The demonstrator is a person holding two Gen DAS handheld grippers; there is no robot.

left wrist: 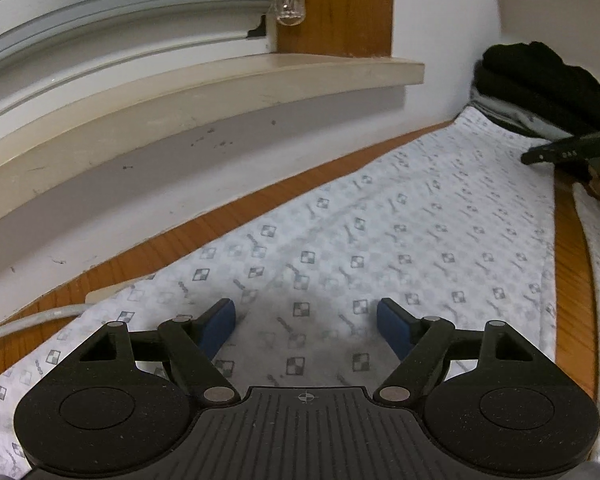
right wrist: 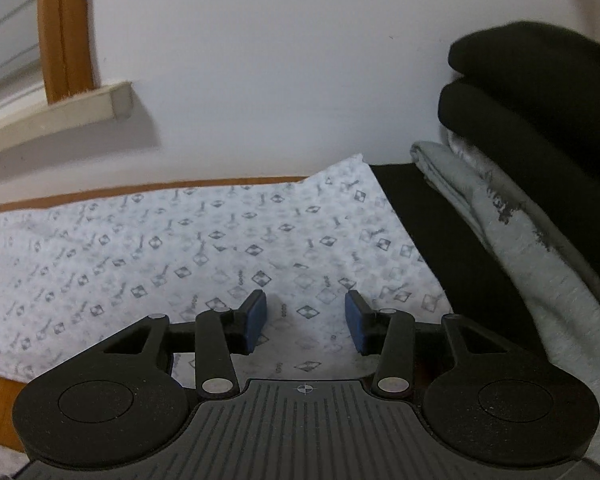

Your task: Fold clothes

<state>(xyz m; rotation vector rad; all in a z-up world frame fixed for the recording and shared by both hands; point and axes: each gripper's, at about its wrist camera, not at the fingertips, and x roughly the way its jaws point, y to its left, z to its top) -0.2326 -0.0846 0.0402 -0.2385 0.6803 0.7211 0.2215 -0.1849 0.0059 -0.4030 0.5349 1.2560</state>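
- left claw (left wrist: 306,322) spread apart over the patterned white garment (left wrist: 400,232), gripping nothing;
- right claw (right wrist: 306,320) apart, nothing between;
- folded black and grey clothes (right wrist: 520,152) stacked beside it on the worktop (left wrist: 204,232)

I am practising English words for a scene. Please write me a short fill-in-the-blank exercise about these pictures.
1. The patterned white garment lies on a ____ table.
2. The left gripper has nothing between its ____ pads.
3. The top of the folded stack is ____.

Missing words: wooden; blue; black
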